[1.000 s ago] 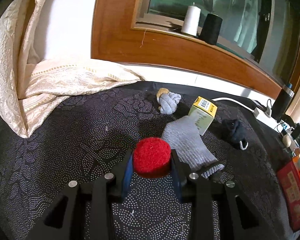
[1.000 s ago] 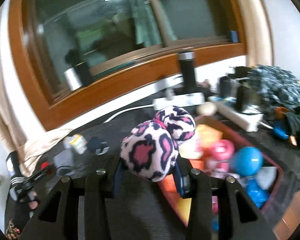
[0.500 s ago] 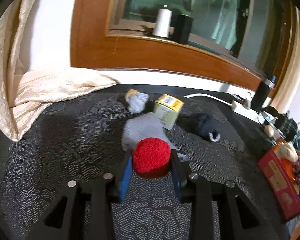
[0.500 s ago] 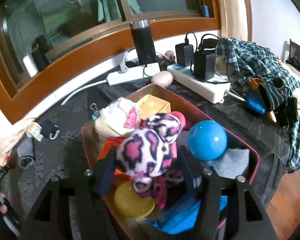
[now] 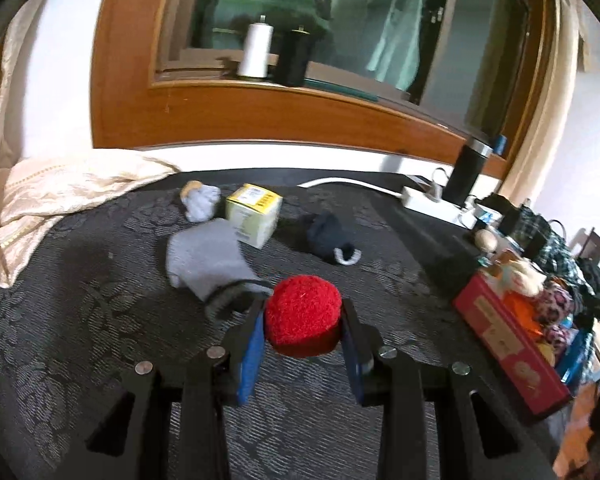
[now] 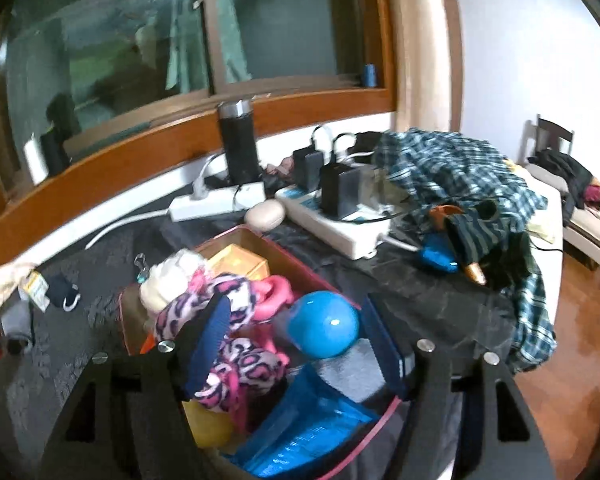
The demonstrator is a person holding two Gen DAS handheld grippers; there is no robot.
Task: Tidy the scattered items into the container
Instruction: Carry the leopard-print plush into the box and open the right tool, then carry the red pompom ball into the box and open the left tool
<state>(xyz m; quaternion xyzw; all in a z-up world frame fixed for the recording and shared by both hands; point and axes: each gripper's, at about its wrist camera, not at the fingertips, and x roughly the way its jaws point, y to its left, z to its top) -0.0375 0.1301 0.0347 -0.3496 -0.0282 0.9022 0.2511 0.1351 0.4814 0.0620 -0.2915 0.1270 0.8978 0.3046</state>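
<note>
My left gripper [image 5: 303, 334] is shut on a red pom-pom ball [image 5: 302, 314], held above the dark patterned table [image 5: 80, 320]. Beyond it lie a grey sock [image 5: 204, 258], a rolled grey sock [image 5: 200, 200], a yellow-white box [image 5: 254, 214] and a dark sock [image 5: 330, 236]. The red container [image 5: 504, 338] stands at the right. My right gripper [image 6: 296, 344] is open over the container [image 6: 236, 236]. The pink leopard plush [image 6: 236, 336] lies inside by the left finger, next to a blue ball [image 6: 324, 324].
Power strips [image 6: 216, 202], chargers [image 6: 340, 190], a black flask [image 6: 238, 144] and a plaid shirt [image 6: 460, 168] crowd the table's far side. A cream curtain [image 5: 60, 188] drapes over the left corner. Thread spools [image 5: 256, 50] stand on the window sill.
My right gripper has opened and let the leopard plush drop into the container. My left gripper has swung right with the red ball, bringing the container into view.
</note>
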